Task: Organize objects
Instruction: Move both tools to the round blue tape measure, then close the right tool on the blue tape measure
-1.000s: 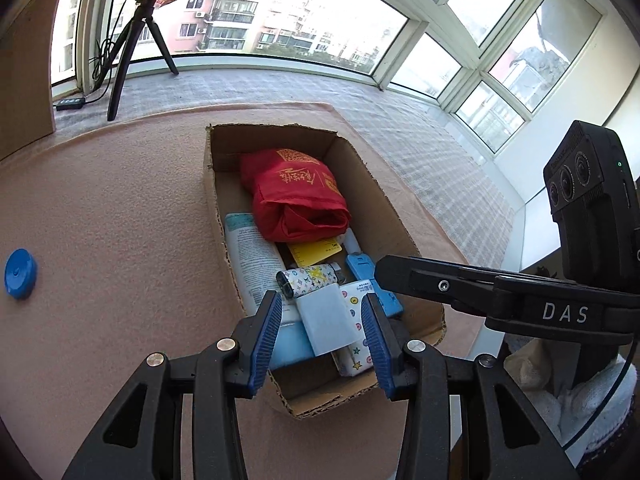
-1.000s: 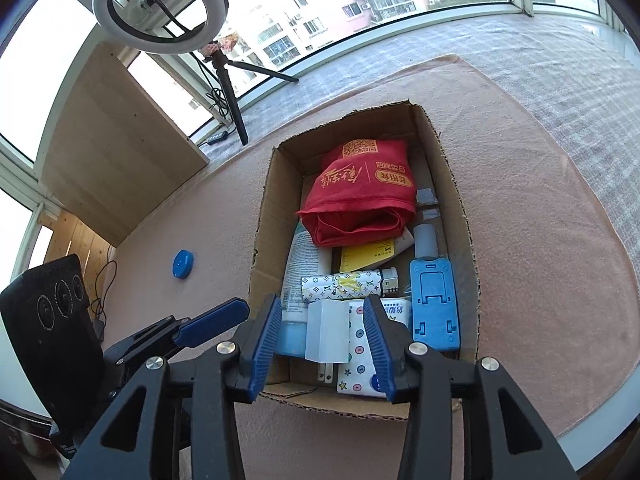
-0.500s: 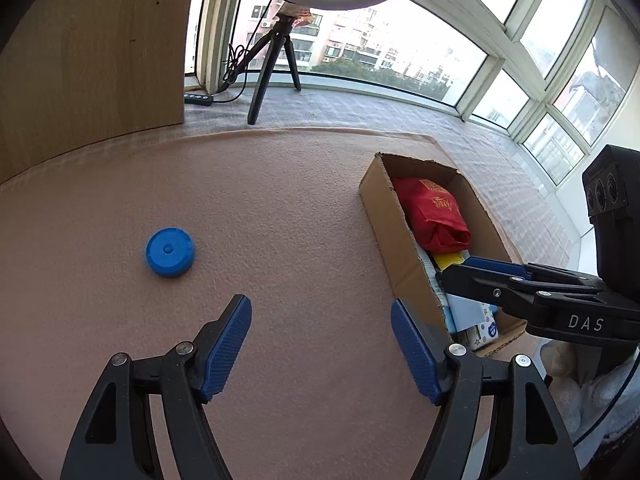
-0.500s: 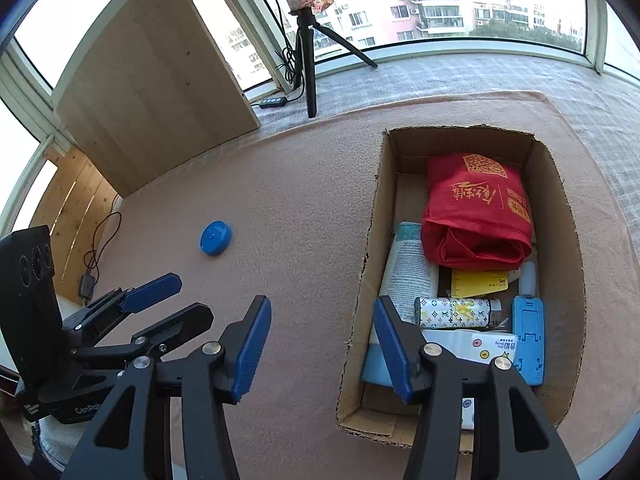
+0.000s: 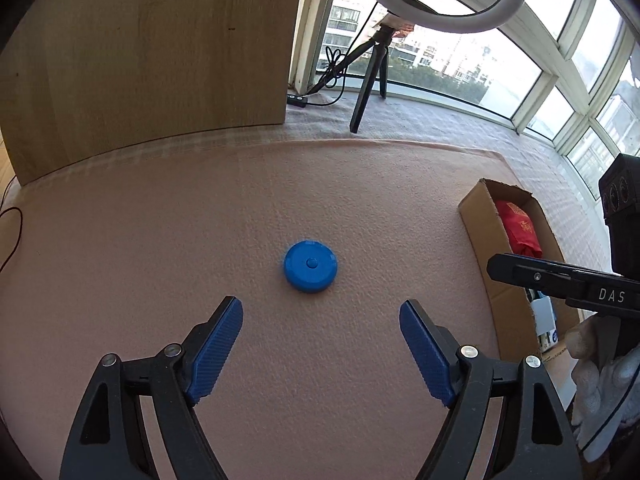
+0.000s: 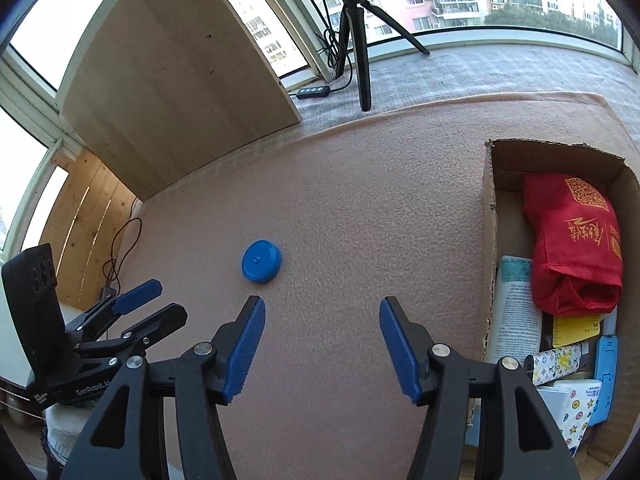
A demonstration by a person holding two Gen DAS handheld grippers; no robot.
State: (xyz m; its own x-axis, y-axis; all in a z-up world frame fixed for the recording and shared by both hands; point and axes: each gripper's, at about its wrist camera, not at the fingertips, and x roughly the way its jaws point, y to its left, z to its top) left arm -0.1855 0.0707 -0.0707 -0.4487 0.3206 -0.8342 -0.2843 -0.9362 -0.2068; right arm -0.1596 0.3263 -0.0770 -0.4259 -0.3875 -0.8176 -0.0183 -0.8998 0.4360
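A round blue disc (image 5: 310,266) lies flat on the pink mat, just ahead of my left gripper (image 5: 320,312), whose blue jaws stand wide apart and empty. The right wrist view shows the same disc (image 6: 261,261) ahead and to the left of my right gripper (image 6: 322,308), which is open and holds nothing. At the right stands a cardboard box (image 6: 490,208) with a red bag (image 6: 568,240), a white bottle (image 6: 516,312), a blue holder (image 6: 604,376) and other small items inside. The box (image 5: 478,216) also sits at the right edge of the left wrist view.
A wooden panel (image 5: 152,60) stands at the back left. A ring light on a black tripod (image 5: 370,76) rises behind the mat by the windows, with a cable and remote (image 6: 314,91) at its foot. A gloved hand (image 5: 600,364) holds the right gripper's handle.
Both grippers swung left, away from above the box, and opened wider. The blue disc went from the left edge to the middle of the left wrist view.
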